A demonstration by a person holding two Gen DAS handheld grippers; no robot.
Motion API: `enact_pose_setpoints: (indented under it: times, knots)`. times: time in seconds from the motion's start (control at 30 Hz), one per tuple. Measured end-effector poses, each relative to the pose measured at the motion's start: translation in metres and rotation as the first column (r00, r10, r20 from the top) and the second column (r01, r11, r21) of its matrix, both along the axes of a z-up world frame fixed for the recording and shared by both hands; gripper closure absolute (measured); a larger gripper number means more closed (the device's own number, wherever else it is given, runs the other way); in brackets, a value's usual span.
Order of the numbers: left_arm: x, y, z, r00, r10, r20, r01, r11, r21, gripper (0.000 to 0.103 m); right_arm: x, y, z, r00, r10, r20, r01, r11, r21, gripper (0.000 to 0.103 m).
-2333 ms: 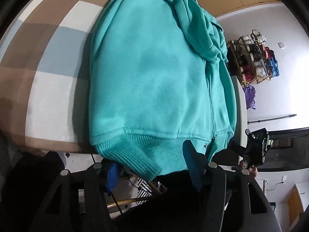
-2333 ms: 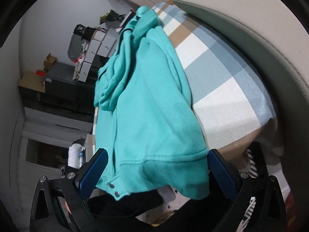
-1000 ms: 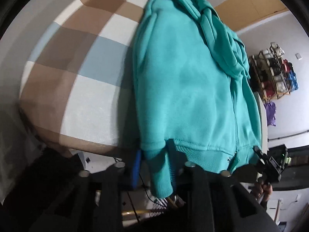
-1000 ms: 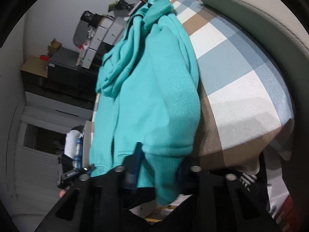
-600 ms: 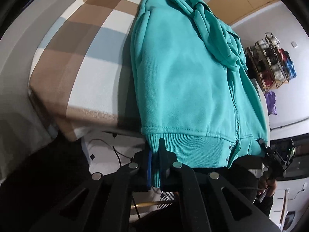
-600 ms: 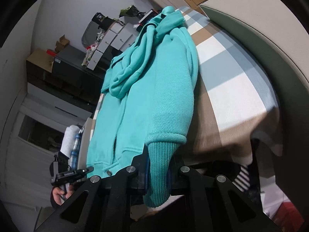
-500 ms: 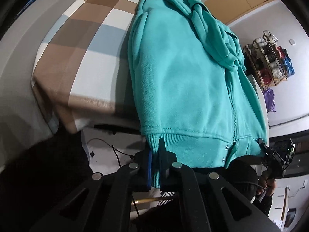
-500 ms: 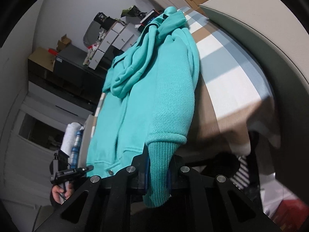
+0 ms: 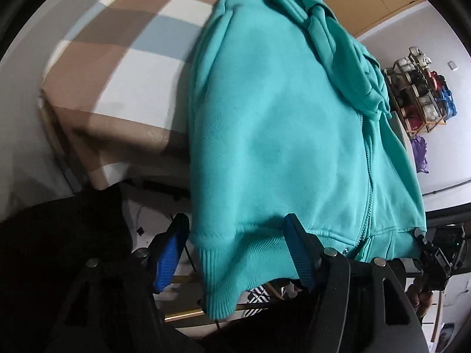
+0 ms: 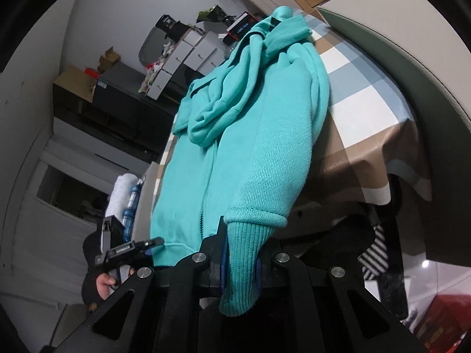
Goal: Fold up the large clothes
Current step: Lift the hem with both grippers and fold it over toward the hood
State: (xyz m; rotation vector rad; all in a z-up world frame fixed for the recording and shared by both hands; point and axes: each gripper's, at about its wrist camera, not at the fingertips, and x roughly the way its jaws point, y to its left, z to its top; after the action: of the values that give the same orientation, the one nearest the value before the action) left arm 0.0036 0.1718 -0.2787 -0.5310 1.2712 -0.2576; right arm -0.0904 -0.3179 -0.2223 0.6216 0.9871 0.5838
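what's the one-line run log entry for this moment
left gripper: jaws just opened, hem corner loose between | right gripper: shut on sleeve cuff | hoodie: flat on checked cloth

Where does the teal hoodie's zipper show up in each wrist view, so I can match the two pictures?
Left wrist view: the zipper runs down the right part of the hoodie, ending near the hem at lower right.
Right wrist view: the zipper runs down the centre-left, left of the sleeve cuff clamped by the right gripper.
Shared landmark: the checked tablecloth under the hoodie.
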Motion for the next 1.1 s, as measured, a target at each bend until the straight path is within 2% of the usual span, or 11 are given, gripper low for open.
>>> enact_pose_setpoints:
  times: [0.1,0.17,0.27,0.3,0.33,0.47,0.53,0.67,0.77,0.97,1.1]
  knots:
    - [0.004,0.000,-0.010,0.999,0.017,-0.036,-0.019,0.998,-0.057,0.042,0.002,-0.001,-0.003,1.000,0.007,-0.006,-0.007,1.000,0.007,0.089]
    - [0.003,-0.006,-0.006,1.000,0.002,0.001,-0.002,1.000,-0.008,0.044,0.002,-0.003,-0.005,1.000,0.007,-0.011,-0.006,1.000,0.020,0.089]
    - [-0.001,-0.020,0.002,0.998,-0.037,0.050,0.033,0.996,0.086,0.083,0.001,-0.005,-0.008,1.000,0.004,-0.021,-0.003,0.999,0.041,0.089]
    - [-0.002,-0.026,0.003,0.997,-0.048,0.055,0.042,0.993,0.106,0.092,0.000,-0.006,-0.009,1.000,0.004,-0.022,-0.003,0.999,0.049,0.089]
    - [-0.002,-0.026,0.003,0.997,-0.052,0.058,0.046,0.994,0.102,0.093,-0.001,-0.007,-0.010,1.000,0.001,-0.021,0.000,0.999,0.052,0.089]
    - [-0.005,-0.013,0.012,0.998,-0.044,0.044,0.043,0.999,0.026,0.098,-0.001,-0.010,-0.009,1.000,-0.008,-0.025,0.010,0.998,0.068,0.090]
    - [-0.003,-0.004,0.022,0.999,-0.043,0.028,0.044,0.997,-0.062,0.098,0.005,-0.011,-0.003,1.000,-0.006,-0.030,0.009,0.995,0.101,0.090]
    - [0.036,0.003,0.065,0.999,-0.050,0.018,0.053,0.967,-0.248,0.098,0.034,-0.005,0.030,1.000,-0.002,-0.020,0.005,0.987,0.163,0.090]
    - [0.082,0.005,0.110,0.998,-0.047,0.052,0.061,0.951,-0.302,0.098,0.073,0.003,0.073,1.000,-0.018,-0.009,0.020,0.986,0.164,0.090]
    - [0.199,0.012,0.183,0.994,0.060,0.088,-0.029,0.946,-0.321,0.098,0.208,0.000,0.139,0.976,-0.148,-0.162,0.167,0.979,0.113,0.090]
    - [0.278,0.013,0.192,0.993,0.095,0.068,-0.074,0.962,-0.263,0.098,0.299,-0.008,0.138,0.940,-0.224,-0.258,0.239,0.971,0.029,0.090]
